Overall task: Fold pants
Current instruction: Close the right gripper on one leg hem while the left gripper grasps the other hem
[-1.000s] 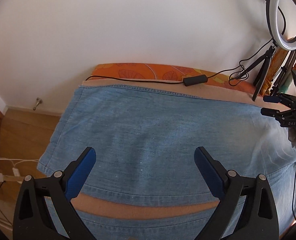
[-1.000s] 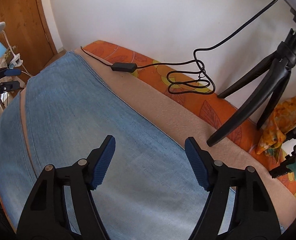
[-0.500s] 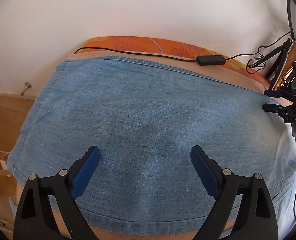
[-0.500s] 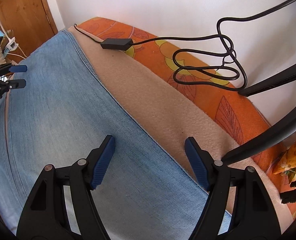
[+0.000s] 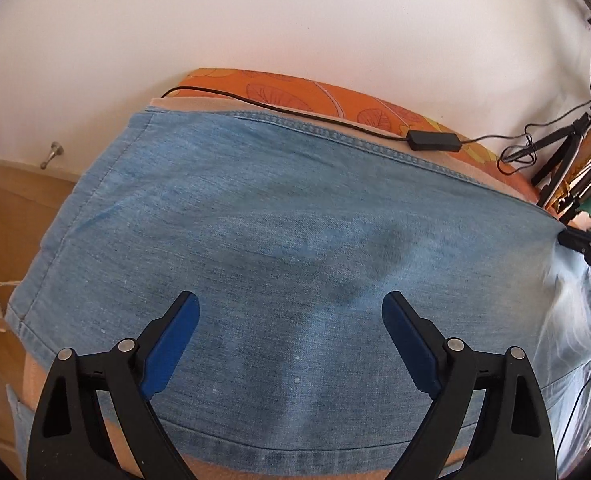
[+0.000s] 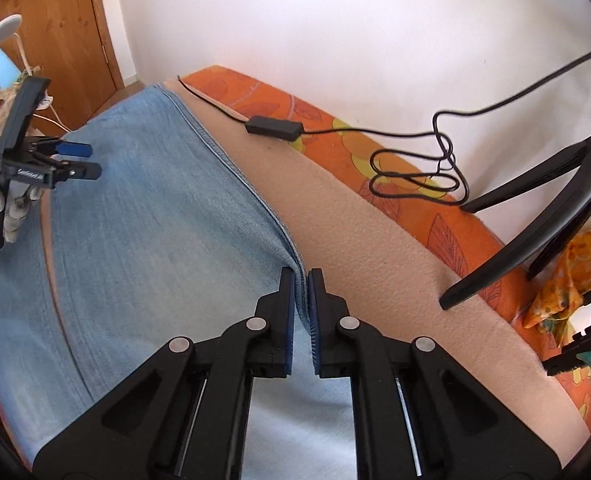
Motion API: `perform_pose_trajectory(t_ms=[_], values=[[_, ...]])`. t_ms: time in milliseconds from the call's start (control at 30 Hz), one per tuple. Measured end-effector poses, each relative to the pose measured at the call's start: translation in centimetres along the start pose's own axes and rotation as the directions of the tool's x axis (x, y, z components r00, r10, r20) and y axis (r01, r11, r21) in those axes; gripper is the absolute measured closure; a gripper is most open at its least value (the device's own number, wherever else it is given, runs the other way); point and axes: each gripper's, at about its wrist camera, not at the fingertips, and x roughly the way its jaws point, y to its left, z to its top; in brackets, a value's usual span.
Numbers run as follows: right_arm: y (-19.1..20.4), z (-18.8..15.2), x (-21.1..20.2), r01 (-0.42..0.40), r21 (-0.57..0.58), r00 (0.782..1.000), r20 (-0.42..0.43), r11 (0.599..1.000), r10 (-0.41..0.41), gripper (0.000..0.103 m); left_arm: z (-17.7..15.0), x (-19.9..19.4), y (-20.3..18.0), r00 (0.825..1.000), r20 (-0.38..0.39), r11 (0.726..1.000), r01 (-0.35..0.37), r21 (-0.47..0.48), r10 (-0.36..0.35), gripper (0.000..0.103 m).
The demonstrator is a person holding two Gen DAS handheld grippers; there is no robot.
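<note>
the pants [image 5: 279, 248] are lying flat on a beige blanket [image 6: 379, 256], the right tongs [image 6: 301, 284] are pinching their far seam edge, and the left tongs [image 5: 291, 316] are hovering spread wide above the denim, gripping nothing.

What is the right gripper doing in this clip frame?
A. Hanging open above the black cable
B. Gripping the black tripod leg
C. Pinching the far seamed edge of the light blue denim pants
C: the right gripper has its blue pads nearly together on the seamed edge of the light blue denim pants.
</note>
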Motion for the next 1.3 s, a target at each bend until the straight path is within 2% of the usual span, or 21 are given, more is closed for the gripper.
perform_pose_trajectory(t_ms=[200,333,433,467,567,633,733,833,933,967,1000,1033,1067,1100,1167,1300], values=[[5.2,-2.4,-5.3,0.065,-0.147,0.995,0.082,0.987,-0.054,0.097,4.0,-2.5,1.3,0.997,0.061,0.99,0.064,-0.126,-0.056,0.01],[7.7,-3.9,-6.7,0.06,-0.198,0.995,0.092,0.978,-0.042,0.097,7.2,-0.9,-0.7,0.999,-0.006,0.991,0.038,-0.125,-0.039,0.01],[9.7,-5.1,-6.9,0.062,-0.25,0.995,0.095,0.966,-0.039,0.097,8.4,1.2,-2.3,0.996,-0.069,0.99,0.038,-0.137,-0.048,0.01],[10.1,-5.5,-7.0,0.048,-0.252,0.995,0.092,0.967,-0.026,0.097,8.7,2.1,-2.8,0.995,-0.093,0.991,0.016,-0.134,-0.029,0.01],[11.4,-6.4,-7.1,0.053,-0.292,0.995,0.094,0.955,-0.026,0.097,8.6,4.1,-3.8,0.989,-0.15,0.991,-0.031,-0.134,0.01,0.01],[12.0,-6.7,-7.2,0.047,-0.314,0.996,0.091,0.948,-0.019,0.097,8.3,5.2,-3.8,0.983,-0.183,0.987,-0.04,-0.154,0.012,0.012],[12.6,-7.0,-7.3,0.041,-0.325,0.996,0.093,0.945,-0.012,0.097,8.0,6.4,-3.9,0.978,-0.206,0.985,-0.067,-0.157,0.034,0.012],[13.0,-7.2,-7.2,0.05,-0.342,0.995,0.098,0.938,-0.018,0.097,7.5,7.3,-4.4,0.972,-0.216,0.986,-0.117,-0.116,0.09,0.013],[13.6,-7.5,-7.0,0.057,-0.363,0.995,0.095,0.93,-0.024,0.097,7.1,7.3,-4.9,0.976,-0.18,0.986,-0.141,-0.084,0.124,0.026],[13.8,-7.7,-7.0,0.058,-0.368,0.995,0.095,0.928,-0.025,0.097,7.0,7.2,-4.7,0.978,-0.166,0.986,-0.141,-0.095,0.124,0.035],[13.9,-7.7,-7.0,0.058,-0.368,0.995,0.095,0.928,-0.025,0.097,6.9,6.9,-4.2,0.983,-0.146,0.985,-0.129,-0.119,0.111,0.048],[13.8,-7.7,-7.0,0.058,-0.367,0.995,0.095,0.929,-0.024,0.097,6.7,6.5,-3.6,0.988,-0.129,0.984,-0.099,-0.149,0.08,0.056],[13.7,-7.7,-7.0,0.059,-0.364,0.995,0.096,0.93,-0.025,0.097,6.6,6.3,-2.9,0.993,-0.114,0.981,-0.062,-0.184,0.041,0.075],[13.6,-7.6,-7.1,0.061,-0.359,0.995,0.099,0.932,-0.027,0.097,6.3,6.1,-2.2,0.995,-0.104,0.976,-0.028,-0.217,0.005,0.089],[13.4,-7.4,-7.2,0.073,-0.352,0.994,0.107,0.933,-0.037,0.097,6.5,5.1,-1.1,0.998,-0.051,0.968,0.033,-0.249,-0.047,0.093],[13.0,-6.9,-7.5,0.112,-0.333,0.99,0.123,0.936,-0.075,0.097,6.4,2.6,-0.9,0.996,0.058,0.972,0.073,-0.223,-0.062,0.098]])
